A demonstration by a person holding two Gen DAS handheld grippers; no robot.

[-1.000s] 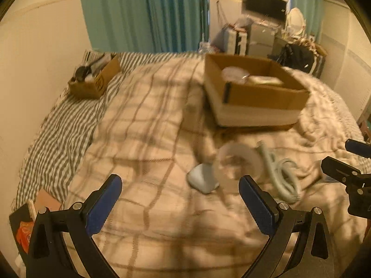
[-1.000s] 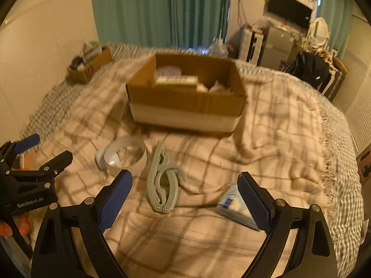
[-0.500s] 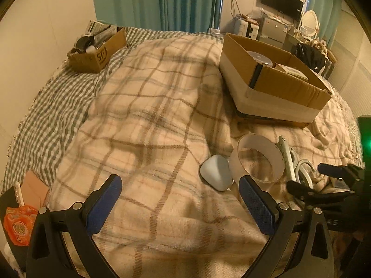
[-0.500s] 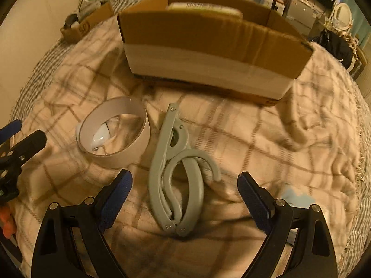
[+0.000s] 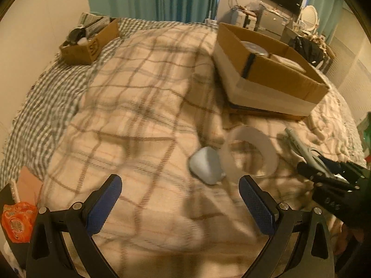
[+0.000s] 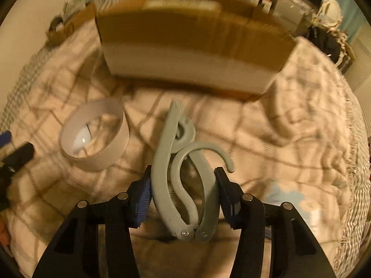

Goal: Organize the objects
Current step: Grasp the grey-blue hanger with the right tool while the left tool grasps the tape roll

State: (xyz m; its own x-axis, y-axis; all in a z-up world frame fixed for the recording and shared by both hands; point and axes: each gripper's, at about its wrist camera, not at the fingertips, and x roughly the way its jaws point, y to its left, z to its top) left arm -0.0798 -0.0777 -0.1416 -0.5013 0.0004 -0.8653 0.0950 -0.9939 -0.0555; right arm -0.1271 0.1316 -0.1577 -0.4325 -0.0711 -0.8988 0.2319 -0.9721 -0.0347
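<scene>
Closing on the folding hanger (image 6: 183, 180), my right claw (image 6: 183, 192) has gone from wide open half a second ago to pinching it on the blanket (image 6: 289, 139): pickup begun. At 12 o'clock the cardboard box (image 6: 192, 46) holds a pale flat pack. My left claw (image 5: 180, 199) hangs open near the white ring (image 5: 250, 153). A smaller box (image 5: 89, 44) at 10 o'clock holds dark clutter.

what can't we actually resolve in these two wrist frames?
- Cardboard box contents: right wrist view is motion-blurred and the near wall hides the inside; left wrist view shows only pale shapes.
- Right gripper on the folded grey hanger: pads sit against it, but whether it is lifted cannot be told.
- Small blue-grey object: blurred, kind unclear.
- Small box at the far corner: contents too small.
</scene>
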